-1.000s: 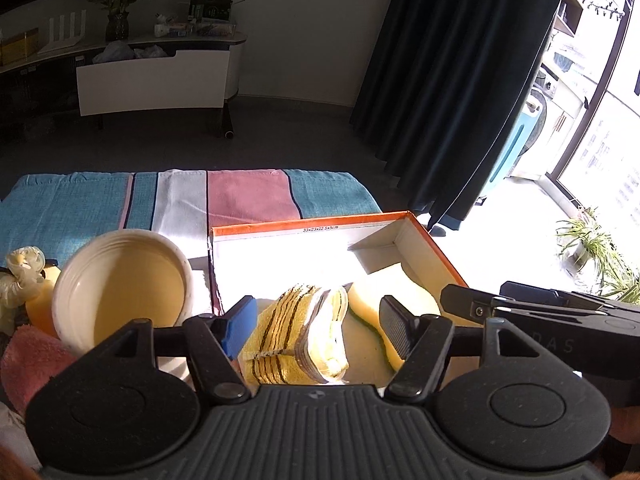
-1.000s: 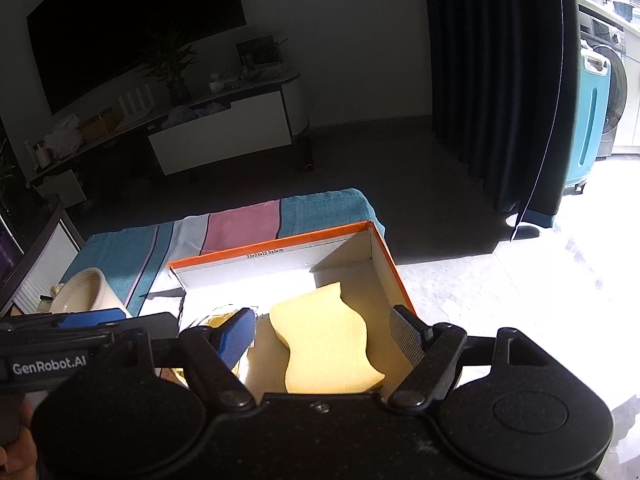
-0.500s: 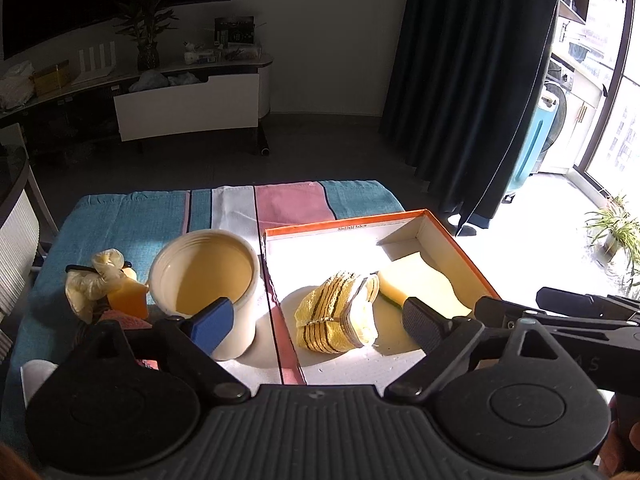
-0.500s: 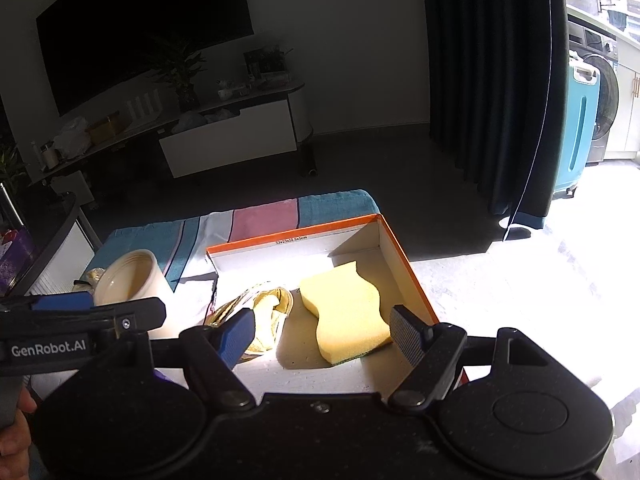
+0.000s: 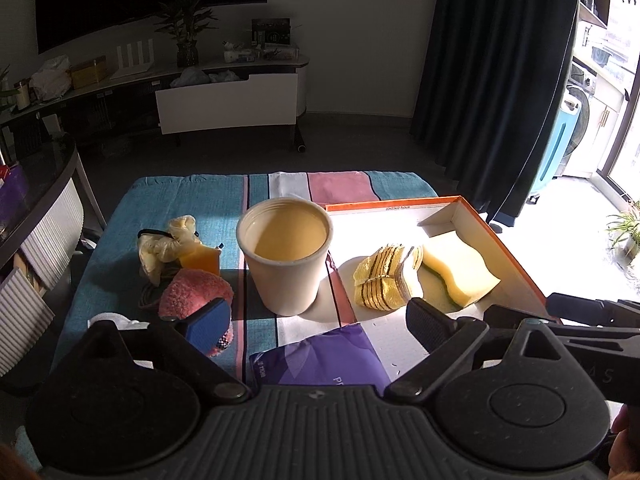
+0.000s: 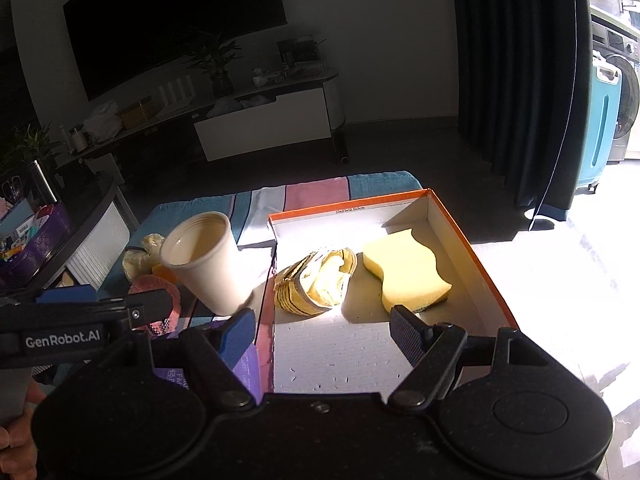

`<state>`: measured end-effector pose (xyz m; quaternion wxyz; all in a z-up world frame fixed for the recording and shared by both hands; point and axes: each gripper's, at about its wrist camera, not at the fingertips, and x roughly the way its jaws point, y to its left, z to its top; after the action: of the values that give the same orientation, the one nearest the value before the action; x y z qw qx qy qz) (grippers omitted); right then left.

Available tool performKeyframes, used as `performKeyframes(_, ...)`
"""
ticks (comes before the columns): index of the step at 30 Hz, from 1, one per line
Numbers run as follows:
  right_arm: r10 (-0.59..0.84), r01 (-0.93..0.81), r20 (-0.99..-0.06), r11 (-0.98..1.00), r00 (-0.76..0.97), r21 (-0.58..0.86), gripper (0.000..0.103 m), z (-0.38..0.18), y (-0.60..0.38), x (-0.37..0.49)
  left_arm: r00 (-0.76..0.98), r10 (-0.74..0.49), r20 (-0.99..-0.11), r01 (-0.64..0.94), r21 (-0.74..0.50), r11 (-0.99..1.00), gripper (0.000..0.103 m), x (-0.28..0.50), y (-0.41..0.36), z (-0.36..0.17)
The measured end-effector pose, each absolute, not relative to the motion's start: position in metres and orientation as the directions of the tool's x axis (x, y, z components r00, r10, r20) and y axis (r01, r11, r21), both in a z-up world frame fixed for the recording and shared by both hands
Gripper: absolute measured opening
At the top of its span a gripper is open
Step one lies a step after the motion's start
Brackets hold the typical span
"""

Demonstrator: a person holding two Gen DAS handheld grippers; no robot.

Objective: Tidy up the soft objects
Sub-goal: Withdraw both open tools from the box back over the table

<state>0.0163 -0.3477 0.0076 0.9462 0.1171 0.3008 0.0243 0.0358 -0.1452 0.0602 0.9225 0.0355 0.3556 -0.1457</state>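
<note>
left tongs: my left gripper (image 5: 316,322) has its jaws opening, almost fully spread, nothing between the pads; one blue pad, one black ribbed pad.
right tongs: my right gripper (image 6: 326,328) is released, jaws wide, empty; same blue/black pad pair.
box: 1 shallow cardboard box (image 6: 472,248), orange rim, white inside, rectangular, sitting on the right part of the table.
sponge: 1 yellow sponge (image 6: 404,276), wavy-edged foam block with a dark underside, lying flat in the box's far right area.
cloth: 1 yellow cloth (image 5: 384,276), striped, terry-like, folded in a loose bundle, in the box just left of the sponge, touching or nearly so, can't tell which.
cup: 1 cream paper cup (image 5: 286,256), round, upright, open top, standing outside the box against its left edge.
loose pile: left of the cup, 1 pink fuzzy item (image 5: 192,292), 1 pale yellow crumpled item (image 5: 168,240) with a black band, 1 small orange block (image 5: 202,258); all bunched together.
pack: 1 purple glossy pack (image 5: 320,360), flat, near me, overlapping the box's near left corner.
table cover: striped woven cloth (image 5: 192,200), teal, white and pink bands.
</note>
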Motion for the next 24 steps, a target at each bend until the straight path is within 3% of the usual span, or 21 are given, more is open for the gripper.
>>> performKeyframes(24, 0.261, -0.169, -0.586, 0.963, 0.767, 0.208, 0.088, 0.005, -0.256, 0.019, 0.724, -0.13, -0.677, 0.132, -0.05, 0.99, 0.097, 0.017, -0.056, 0.055)
